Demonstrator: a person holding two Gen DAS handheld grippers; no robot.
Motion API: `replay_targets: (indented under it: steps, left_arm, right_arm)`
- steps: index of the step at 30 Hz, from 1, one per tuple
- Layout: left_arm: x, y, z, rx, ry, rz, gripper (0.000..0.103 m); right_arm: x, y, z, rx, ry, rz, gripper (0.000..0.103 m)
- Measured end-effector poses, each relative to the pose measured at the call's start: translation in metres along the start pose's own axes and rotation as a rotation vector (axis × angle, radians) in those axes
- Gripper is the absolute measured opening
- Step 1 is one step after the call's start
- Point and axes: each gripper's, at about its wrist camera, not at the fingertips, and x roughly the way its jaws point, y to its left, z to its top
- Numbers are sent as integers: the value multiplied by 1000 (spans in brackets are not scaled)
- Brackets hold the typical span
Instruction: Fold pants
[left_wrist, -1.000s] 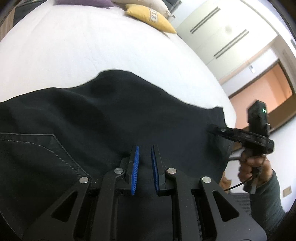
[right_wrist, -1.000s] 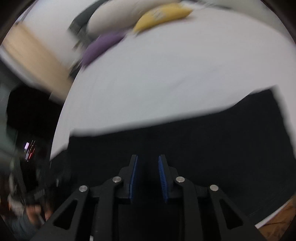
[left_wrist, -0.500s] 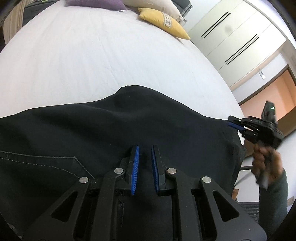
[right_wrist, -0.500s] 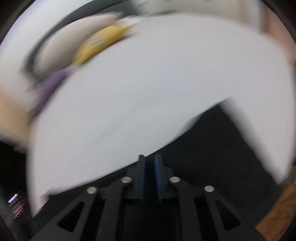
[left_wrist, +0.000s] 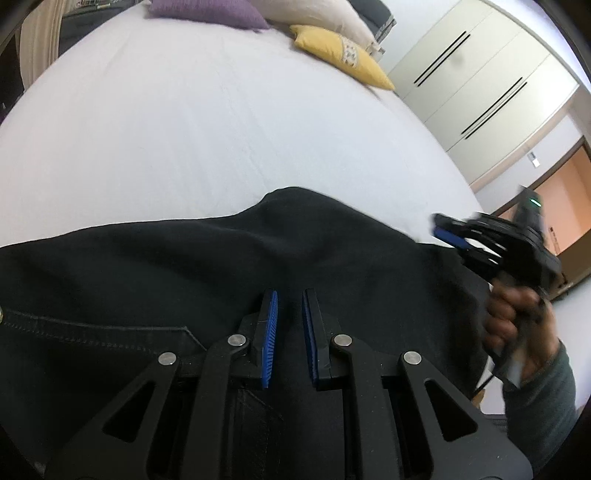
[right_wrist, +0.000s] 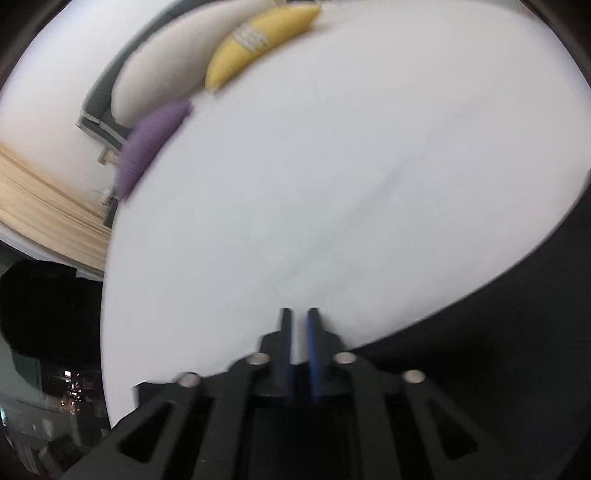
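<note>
While over the black pants (left_wrist: 221, 266), left claw (left_wrist: 289, 325) apart, right claw (right_wrist: 300, 332) narrowly parted.

The pants (left_wrist: 221, 266) are spread flat on the near part of the bed (left_wrist: 207, 122). The left tongs (left_wrist: 289, 325) are held over the middle of the pants. The right tongs (left_wrist: 448, 230) are held at the right end of the pants, past their far edge. Three pillows (left_wrist: 340, 51) are lined up at the far end of the bed. A closet (left_wrist: 476, 74) is placed behind the bed, on the right.
</note>
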Motion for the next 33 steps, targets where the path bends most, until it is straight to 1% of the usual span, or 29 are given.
replay_targets:
  steps: [1,2,4,5,6,7,8,9,11,12,13,14,15,16,17,18,19,20,22,23,24,25,27,28,29,30,31,32,33]
  left_arm:
    - [-4,-1,-1,7,-1,-11,13]
    - [-7,-7,-8,19,0,-19,13]
    - [-6,-10,-16,43,17,-13,13]
    - [-5,-9,-18,50,38,1,13]
    - [-2,-6,-21,48,50,9,13]
    - [-5,-2,-20,46,42,0,13]
    - [-6,1,-20,48,35,-10,13]
    - [-8,3,-20,45,37,-14,13]
    - [-10,13,-16,41,41,-5,13]
    - [-12,13,-14,46,39,4,13]
    - [-13,14,-15,48,39,7,13]
    - [-12,11,-21,47,39,7,13]
    - [-13,17,-29,46,37,6,13]
    - [-15,18,-31,47,35,7,13]
    - [-16,18,-33,48,35,8,13]
    - [-13,14,-34,48,33,8,13]
    - [-11,14,-34,46,30,9,13]
    - [-10,12,-35,47,28,9,13]
    - [-7,9,-40,52,25,10,13]
    - [1,3,-34,50,26,12,13]
    - [3,-2,-33,50,28,13,13]
    - [6,-7,-31,51,31,16,13]
    - [9,-10,-30,52,33,19,13]
    - [9,-11,-31,57,33,20,13]
    - [8,-11,-33,61,32,18,13]
    - [9,-11,-34,62,32,15,13]
    - [9,-10,-34,60,32,8,13]
    - [10,-9,-34,51,33,1,13]
    - [9,-8,-33,43,39,-1,13]
  right_arm:
    - [-17,0,-10,-19,0,38,33]
    - [-31,2,-24,-43,9,88,45]
    - [-43,2,-49,-98,37,154,55]
    - [-43,-3,-66,-109,33,125,55]
    - [-44,-20,-72,-83,24,77,55]
    - [-48,-51,-72,7,8,52,48]
    - [-56,-91,-73,147,-23,109,6]
    - [-68,-124,-79,245,-48,96,0]
    - [-96,-169,-82,401,-160,58,0]
    - [-119,-186,-86,429,-204,-5,0]
    - [-138,-201,-85,456,-251,-98,0]
    - [-155,-214,-89,509,-289,-164,0]
    - [-171,-229,-92,574,-322,-177,0]
    - [-182,-239,-91,593,-341,-241,8]
    - [-189,-235,-91,580,-362,-293,16]
    - [-191,-231,-92,562,-377,-246,16]
    - [-198,-227,-107,546,-379,-164,16]
    - [-209,-230,-121,530,-378,-113,16]
    - [-196,-204,-122,480,-368,2,16]
    - [-195,-200,-130,450,-348,67,17]
    - [-181,-185,-125,407,-299,130,19]
    - [-167,-177,-121,383,-266,146,25]
    - [-137,-149,-113,337,-183,137,29]
    - [-122,-149,-114,334,-136,123,34]
    - [-113,-161,-116,353,-123,88,23]
    - [-111,-180,-115,391,-144,89,9]
    - [-111,-197,-117,442,-167,86,0]
    - [-114,-214,-115,492,-215,92,0]
    - [-127,-224,-114,517,-266,36,0]
